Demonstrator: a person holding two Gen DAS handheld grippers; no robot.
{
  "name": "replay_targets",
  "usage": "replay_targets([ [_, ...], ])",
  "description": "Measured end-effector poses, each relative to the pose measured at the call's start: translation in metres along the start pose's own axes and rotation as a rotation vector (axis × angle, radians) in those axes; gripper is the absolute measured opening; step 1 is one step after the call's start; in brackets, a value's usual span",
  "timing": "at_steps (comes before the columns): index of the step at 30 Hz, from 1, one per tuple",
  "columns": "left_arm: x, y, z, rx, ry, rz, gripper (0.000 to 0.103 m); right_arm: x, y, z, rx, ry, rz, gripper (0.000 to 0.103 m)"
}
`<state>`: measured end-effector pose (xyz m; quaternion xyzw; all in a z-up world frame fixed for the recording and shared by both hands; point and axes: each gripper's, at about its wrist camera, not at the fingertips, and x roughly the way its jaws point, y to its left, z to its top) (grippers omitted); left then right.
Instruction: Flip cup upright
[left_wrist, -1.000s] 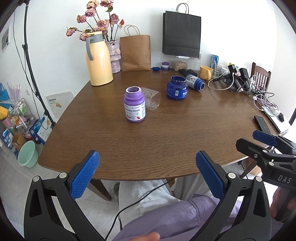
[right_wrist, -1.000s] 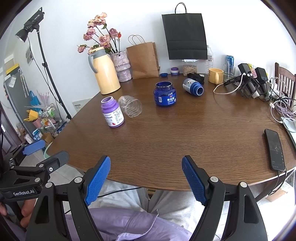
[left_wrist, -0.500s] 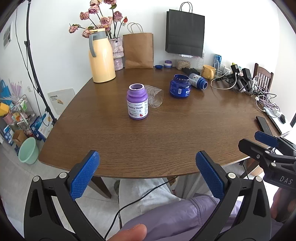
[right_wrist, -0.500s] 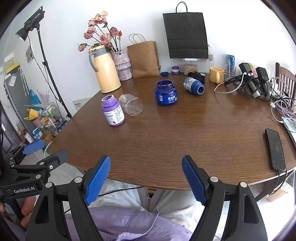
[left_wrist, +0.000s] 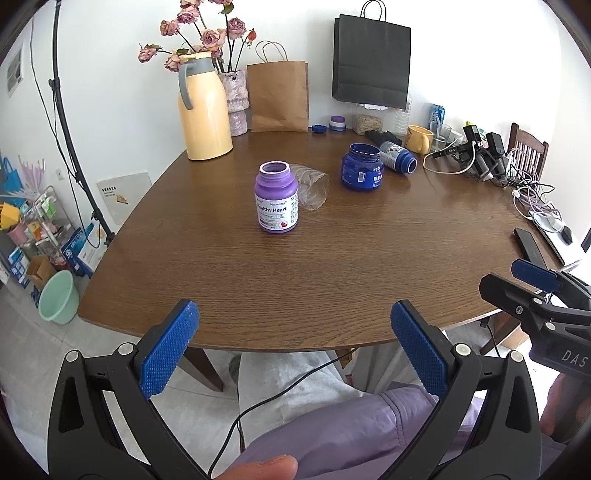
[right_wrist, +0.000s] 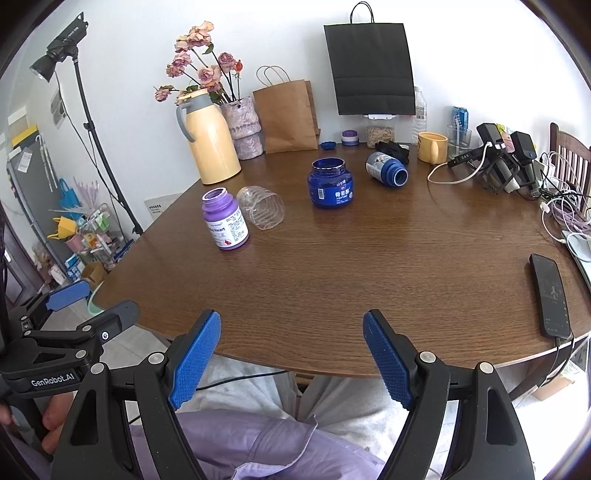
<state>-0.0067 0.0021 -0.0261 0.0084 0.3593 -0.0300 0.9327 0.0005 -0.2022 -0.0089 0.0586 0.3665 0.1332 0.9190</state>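
A clear ribbed plastic cup (left_wrist: 312, 186) lies on its side on the brown table (left_wrist: 295, 266), just behind and right of an upright purple bottle (left_wrist: 277, 197). In the right wrist view the cup (right_wrist: 263, 210) lies with its mouth toward me, beside the purple bottle (right_wrist: 224, 218). My left gripper (left_wrist: 293, 343) is open and empty, held off the table's near edge, far from the cup. My right gripper (right_wrist: 291, 356) is open and empty too, also at the near edge.
An upright blue jar (right_wrist: 330, 183) and a blue bottle on its side (right_wrist: 386, 168) sit behind the cup. A yellow thermos (right_wrist: 208, 138), flower vase, paper bags, yellow mug (right_wrist: 431, 147) and chargers line the back. A phone (right_wrist: 550, 295) lies at right.
Both grippers have moved slightly nearer the table and the views have shifted a little. The cup and bottles have not moved. Both grippers stay open.
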Motion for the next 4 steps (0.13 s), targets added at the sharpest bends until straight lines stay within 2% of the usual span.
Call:
replay_targets([
  [4,0.0000,-0.0002,0.0006,-0.001,0.001,-0.001,0.103,0.0000,-0.0007,0.0007,0.006,-0.001,0.000,0.083],
])
